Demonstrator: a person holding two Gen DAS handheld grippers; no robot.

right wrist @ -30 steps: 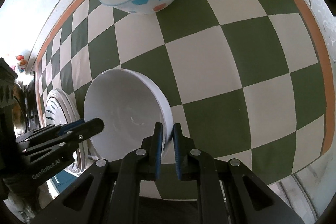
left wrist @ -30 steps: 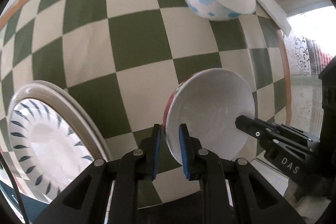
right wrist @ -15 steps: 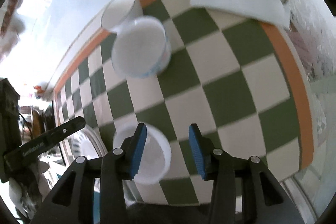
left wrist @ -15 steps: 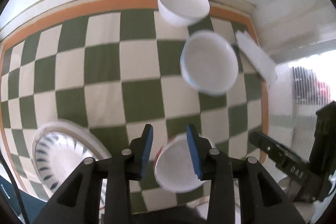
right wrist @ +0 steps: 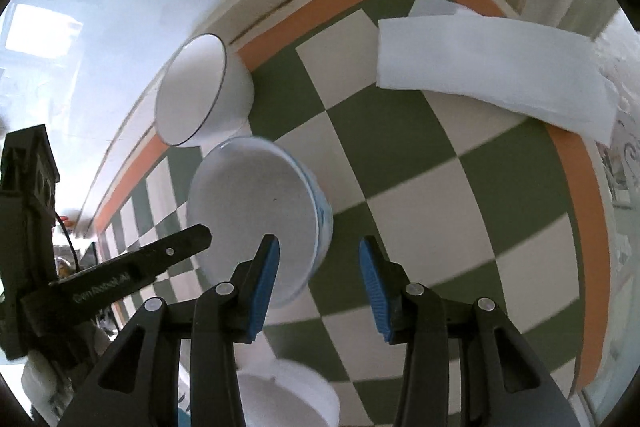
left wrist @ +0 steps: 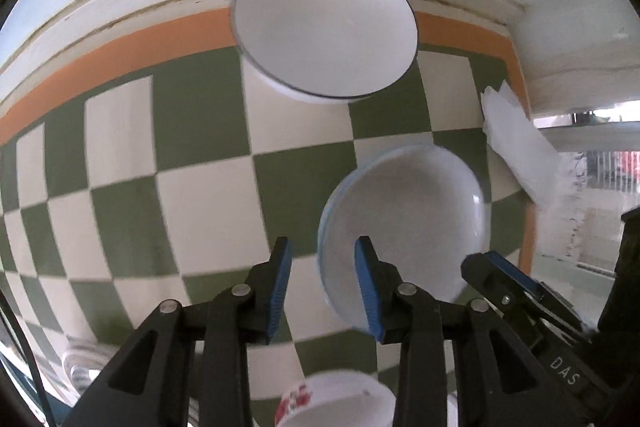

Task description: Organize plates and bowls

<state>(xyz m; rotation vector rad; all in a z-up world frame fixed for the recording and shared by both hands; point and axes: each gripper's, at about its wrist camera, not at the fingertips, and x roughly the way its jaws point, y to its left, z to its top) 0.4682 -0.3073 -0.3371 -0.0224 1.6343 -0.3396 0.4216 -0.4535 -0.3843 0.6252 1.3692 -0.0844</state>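
Note:
A blue-rimmed white bowl point(left wrist: 408, 219) point(right wrist: 256, 219) stands on the green and cream checked cloth, between both grippers. A plain white bowl point(left wrist: 324, 35) point(right wrist: 200, 99) stands beyond it at the orange border. A white bowl with red marks point(left wrist: 336, 403) point(right wrist: 288, 399) lies below the fingers at the bottom edge. My left gripper point(left wrist: 322, 287) is open and empty; its jaws straddle the blue-rimmed bowl's left rim. My right gripper point(right wrist: 318, 287) is open and empty; its jaws straddle that bowl's right rim.
A folded white paper point(left wrist: 520, 155) point(right wrist: 492, 79) lies at the cloth's right corner. A plate's rim point(left wrist: 80, 367) shows at the lower left. The wall runs along the far edge of the cloth point(left wrist: 200, 187).
Both grippers let go of the red-marked bowl, opened, and moved forward to the blue-rimmed bowl. The red-marked bowl now lies behind, at the bottom edge.

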